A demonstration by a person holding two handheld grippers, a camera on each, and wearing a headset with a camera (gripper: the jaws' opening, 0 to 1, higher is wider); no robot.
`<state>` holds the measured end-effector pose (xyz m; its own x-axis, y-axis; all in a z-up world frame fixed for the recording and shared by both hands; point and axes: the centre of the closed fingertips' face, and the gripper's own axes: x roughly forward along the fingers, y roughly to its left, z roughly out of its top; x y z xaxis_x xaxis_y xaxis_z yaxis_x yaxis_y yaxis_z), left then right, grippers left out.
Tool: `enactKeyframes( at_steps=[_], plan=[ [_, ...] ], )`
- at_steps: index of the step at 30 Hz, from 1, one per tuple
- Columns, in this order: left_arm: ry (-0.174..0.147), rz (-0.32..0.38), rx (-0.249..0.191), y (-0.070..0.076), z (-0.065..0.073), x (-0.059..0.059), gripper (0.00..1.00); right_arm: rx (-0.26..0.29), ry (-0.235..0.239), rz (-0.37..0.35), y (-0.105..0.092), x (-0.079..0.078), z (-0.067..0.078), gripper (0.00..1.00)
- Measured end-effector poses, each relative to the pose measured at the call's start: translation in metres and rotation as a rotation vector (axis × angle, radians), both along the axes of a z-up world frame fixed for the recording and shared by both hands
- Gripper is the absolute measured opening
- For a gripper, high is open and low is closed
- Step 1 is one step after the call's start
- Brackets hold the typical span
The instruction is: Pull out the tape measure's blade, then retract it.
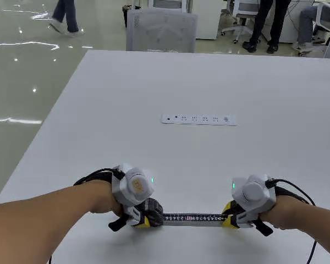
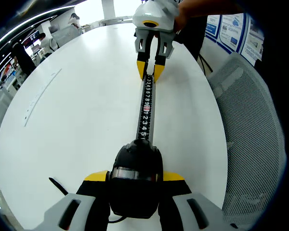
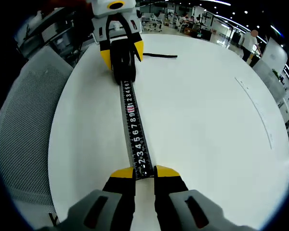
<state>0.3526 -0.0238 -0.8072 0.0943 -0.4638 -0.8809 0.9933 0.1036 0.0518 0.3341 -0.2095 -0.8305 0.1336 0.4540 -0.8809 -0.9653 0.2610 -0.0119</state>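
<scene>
Tape measure (image 1: 152, 212) lies at the near edge of the white bench (image 1: 209, 82), straight in front of the person, with its blade (image 1: 192, 219) drawn out flat along the surface between the two hands. The left tool (image 2: 135, 175) grips the body of the tape measure, its yellow-tipped jaws pressed against either side of the rounded black housing. The right tool (image 3: 144, 172) is narrowed onto the blade's free end, the strip pinched between its yellow tips just past the lowest numbers. The blade is a thin dark strip with pale printed numerals and one red marking partway along, and it rests on the bench for its whole visible length. Nothing stands between the two tools apart from the strip itself. Well apart, toward the middle of the bench, a long white power strip (image 1: 198, 119) lies flat with a row of sockets. A thin black cable (image 3: 159, 56) trails on the bench behind the left hand. A grey mesh-backed chair (image 1: 161, 30) stands at the far end of the bench, and another mesh chair (image 2: 250, 139) sits close to the near edge. Beyond is a glossy pale floor (image 1: 27, 66) reflecting ceiling lights, where people (image 1: 264, 22) stand among office chairs. The bench top is smooth and matte, and the tools' bodies are light grey.
</scene>
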Motion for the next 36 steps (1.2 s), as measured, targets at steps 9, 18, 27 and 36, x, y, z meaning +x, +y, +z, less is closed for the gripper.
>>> enactKeyframes(
  at_steps=[9, 18, 27, 36],
  plan=[
    [0.001, 0.001, -0.003, 0.0, 0.0, 0.0, 0.35, -0.008, 0.0, -0.005, -0.006, -0.001, 0.001, 0.13],
    [0.0, 0.002, -0.005, 0.0, 0.0, 0.0, 0.35, -0.014, 0.0, -0.013, -0.017, -0.002, 0.001, 0.13],
    [0.0, 0.006, -0.005, 0.0, 0.0, 0.0, 0.35, -0.02, 0.001, -0.017, -0.024, -0.003, 0.001, 0.13],
    [-0.001, 0.007, -0.005, 0.0, 0.0, 0.0, 0.35, -0.029, 0.003, -0.027, -0.036, -0.005, 0.001, 0.13]
  ],
)
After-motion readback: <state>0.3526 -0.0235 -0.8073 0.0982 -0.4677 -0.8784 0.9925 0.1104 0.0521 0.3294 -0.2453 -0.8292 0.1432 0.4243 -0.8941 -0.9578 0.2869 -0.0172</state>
